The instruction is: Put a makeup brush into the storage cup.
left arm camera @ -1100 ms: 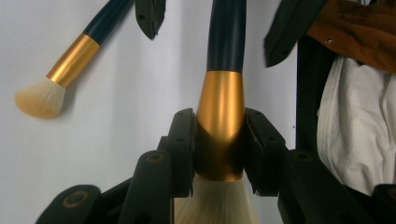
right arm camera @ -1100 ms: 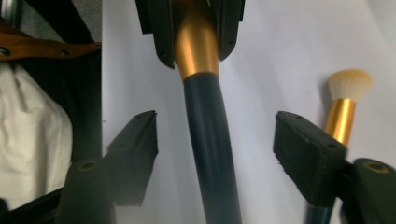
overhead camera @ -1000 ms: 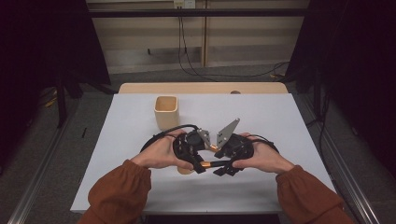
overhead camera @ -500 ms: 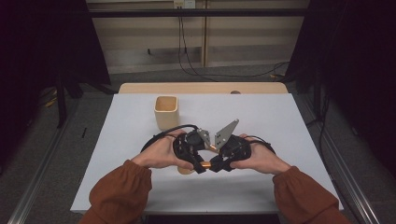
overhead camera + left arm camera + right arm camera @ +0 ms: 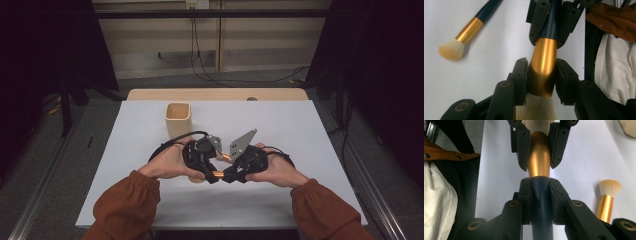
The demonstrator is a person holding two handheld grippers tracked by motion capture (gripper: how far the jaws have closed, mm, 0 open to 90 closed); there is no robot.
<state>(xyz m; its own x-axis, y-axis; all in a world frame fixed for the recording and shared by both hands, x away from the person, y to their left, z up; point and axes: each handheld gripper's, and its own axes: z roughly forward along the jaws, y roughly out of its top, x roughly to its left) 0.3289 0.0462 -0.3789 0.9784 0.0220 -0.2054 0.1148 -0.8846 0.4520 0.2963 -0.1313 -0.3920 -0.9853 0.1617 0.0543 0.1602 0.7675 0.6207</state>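
Rust-orange gathered sleeves, left gripper (image 5: 212,176) and right gripper (image 5: 226,176) in matte black plastic with brass-ringed screw holes, black looping cables, grey three-cornered plate (on the right one).

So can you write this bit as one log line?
left gripper: shut on held brush gold collar | right gripper: just closed on its dark handle | second brush: on table

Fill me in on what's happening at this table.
A person holds one makeup brush with a gold ferrule and dark blue handle between two handheld grippers. The left gripper is shut on the gold ferrule; the right gripper, whose jaws have just been closing, is shut on the handle. A second, similar brush lies on the white table, near a beige square cup.
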